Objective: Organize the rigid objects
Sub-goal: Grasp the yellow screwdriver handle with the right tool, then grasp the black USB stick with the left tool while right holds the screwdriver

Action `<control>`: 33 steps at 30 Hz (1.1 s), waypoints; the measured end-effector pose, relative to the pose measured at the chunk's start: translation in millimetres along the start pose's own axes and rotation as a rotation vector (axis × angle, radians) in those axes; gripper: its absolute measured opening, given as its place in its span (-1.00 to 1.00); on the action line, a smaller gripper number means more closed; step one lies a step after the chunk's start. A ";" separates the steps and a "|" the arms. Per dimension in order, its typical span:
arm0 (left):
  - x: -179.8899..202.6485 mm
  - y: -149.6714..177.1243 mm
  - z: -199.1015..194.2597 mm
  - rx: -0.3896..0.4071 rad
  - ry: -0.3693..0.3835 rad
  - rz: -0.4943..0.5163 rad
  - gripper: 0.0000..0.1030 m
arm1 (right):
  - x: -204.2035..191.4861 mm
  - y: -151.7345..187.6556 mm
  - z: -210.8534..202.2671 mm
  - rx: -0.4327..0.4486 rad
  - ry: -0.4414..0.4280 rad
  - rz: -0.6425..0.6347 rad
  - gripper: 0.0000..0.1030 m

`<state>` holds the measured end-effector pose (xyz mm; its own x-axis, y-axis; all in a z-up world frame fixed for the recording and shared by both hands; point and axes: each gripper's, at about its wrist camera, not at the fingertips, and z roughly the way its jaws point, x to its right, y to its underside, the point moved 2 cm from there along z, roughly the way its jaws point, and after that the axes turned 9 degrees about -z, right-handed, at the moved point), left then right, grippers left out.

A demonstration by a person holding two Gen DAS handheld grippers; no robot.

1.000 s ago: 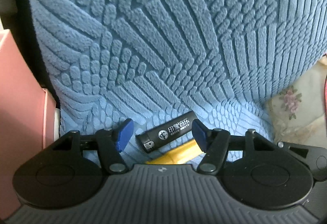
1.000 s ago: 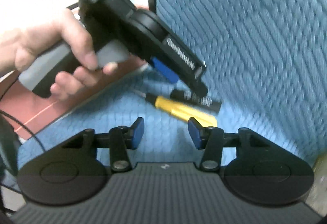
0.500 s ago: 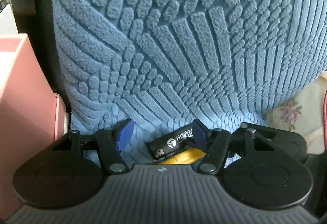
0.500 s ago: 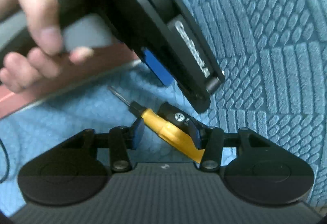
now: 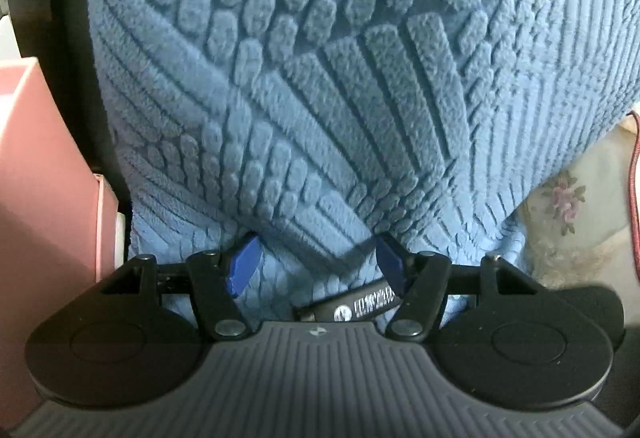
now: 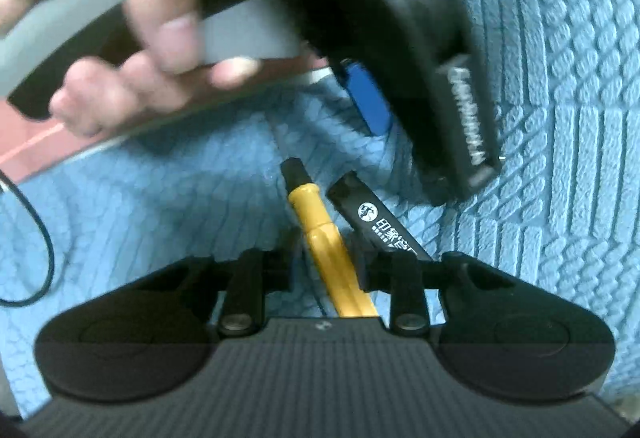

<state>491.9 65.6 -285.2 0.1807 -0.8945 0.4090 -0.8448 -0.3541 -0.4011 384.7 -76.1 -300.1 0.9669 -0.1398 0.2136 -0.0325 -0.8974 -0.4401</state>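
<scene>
Your right gripper point(image 6: 326, 270) points steeply down at the blue textured cover point(image 6: 560, 158), and its jaws are closing around the yellow handle of the screwdriver point(image 6: 320, 234). The handle runs between the two fingers, but the blur keeps you from telling whether the pads already press on it. The screwdriver lies on the cover with its dark collar and thin shaft pointing away from you. Just to its right, nearly touching it, lies the black lighter point(image 6: 376, 218) with white print, one end passing under your right finger. Your left gripper point(image 5: 316, 262) hangs over the same spot with its blue pads point(image 5: 244, 266) spread wide and nothing pressed between them. In its own view the lighter point(image 5: 360, 308) lies low near the right-hand finger, partly hidden by the gripper body. From the right camera you see your left hand point(image 6: 132, 50) wrapped around the grey handle, the tool's black body looming over both things. A pink box point(image 5: 36, 198) stands at the left edge of the cover, and floral fabric point(image 5: 568, 206) shows at the right.
</scene>
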 end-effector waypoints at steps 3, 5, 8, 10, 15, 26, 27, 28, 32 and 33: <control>1.0 2.3 -1.8 -0.008 0.010 0.003 0.35 | -11.6 5.0 -9.9 -0.026 0.042 0.045 -0.50; 5.6 6.5 -1.5 -0.015 0.012 0.018 0.35 | -17.7 10.0 -18.2 -0.040 0.074 0.077 -0.54; 13.0 11.2 -2.9 -0.016 0.014 0.033 0.36 | -28.4 17.0 -29.1 -0.047 0.104 0.160 -0.56; 12.9 14.0 -5.6 -0.013 0.016 0.033 0.36 | -31.8 16.9 -37.9 -0.048 0.123 0.201 -0.56; 13.3 19.2 -14.8 0.014 0.041 0.015 0.36 | -38.5 25.0 -62.6 -0.036 0.194 0.342 -0.58; 19.0 36.1 -24.3 0.032 0.047 0.014 0.35 | -18.6 83.0 -85.5 -0.082 0.378 0.694 -0.58; 22.3 38.8 -21.3 0.030 0.045 0.008 0.35 | -13.9 90.0 -86.7 -0.086 0.394 0.736 -0.58; 24.1 41.7 -20.8 0.029 0.041 -0.001 0.36 | -15.9 96.9 -88.2 -0.087 0.401 0.759 -0.58; 29.9 52.8 -20.7 0.035 0.027 -0.065 0.46 | -8.6 106.6 -93.3 -0.049 0.365 0.839 -0.58; 30.3 54.6 -21.9 0.039 0.024 -0.083 0.52 | -8.1 107.3 -92.9 -0.044 0.364 0.848 -0.58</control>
<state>440.3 25.1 -276.8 0.2373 -0.8550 0.4612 -0.8072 -0.4376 -0.3960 349.8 -210.1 -268.1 0.4760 -0.8739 0.0990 -0.7101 -0.4483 -0.5430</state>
